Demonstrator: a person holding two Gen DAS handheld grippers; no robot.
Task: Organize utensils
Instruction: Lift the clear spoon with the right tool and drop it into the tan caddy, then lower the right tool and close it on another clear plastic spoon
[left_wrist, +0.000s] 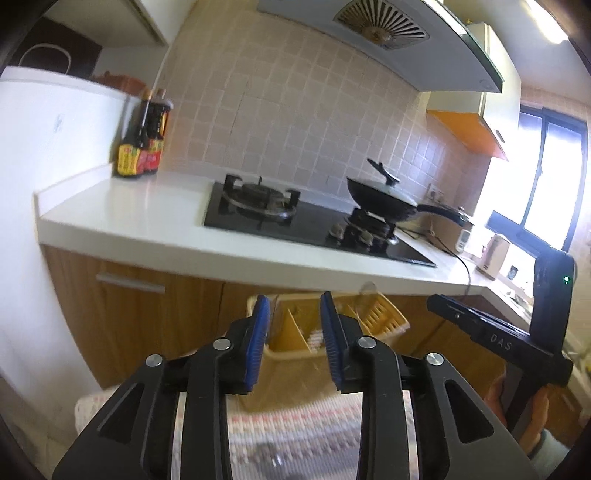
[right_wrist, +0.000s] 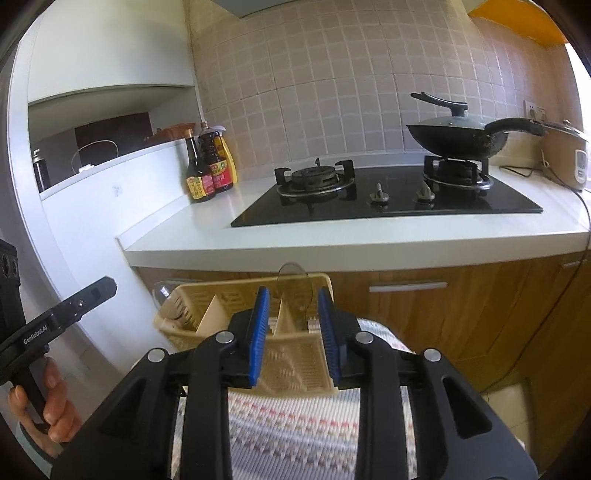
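A beige plastic utensil holder (right_wrist: 295, 354) with upright dividers stands on a patterned cloth just below the counter; it also shows in the left wrist view (left_wrist: 380, 321). No utensil is clearly visible in it. My right gripper (right_wrist: 293, 332) is open and empty, its blue pads either side of the holder's middle divider, above and in front of it. My left gripper (left_wrist: 295, 339) is open and empty, held over the holder's near rim. The right gripper's body (left_wrist: 491, 332) shows at the right of the left wrist view.
A white countertop (right_wrist: 332, 236) carries a black gas hob (right_wrist: 388, 199), a lidded black wok (right_wrist: 458, 136), dark sauce bottles (right_wrist: 207, 170) and a rice cooker (right_wrist: 569, 155). Wooden cabinet doors (right_wrist: 424, 317) stand behind the holder. The patterned cloth (right_wrist: 295, 432) covers the surface below.
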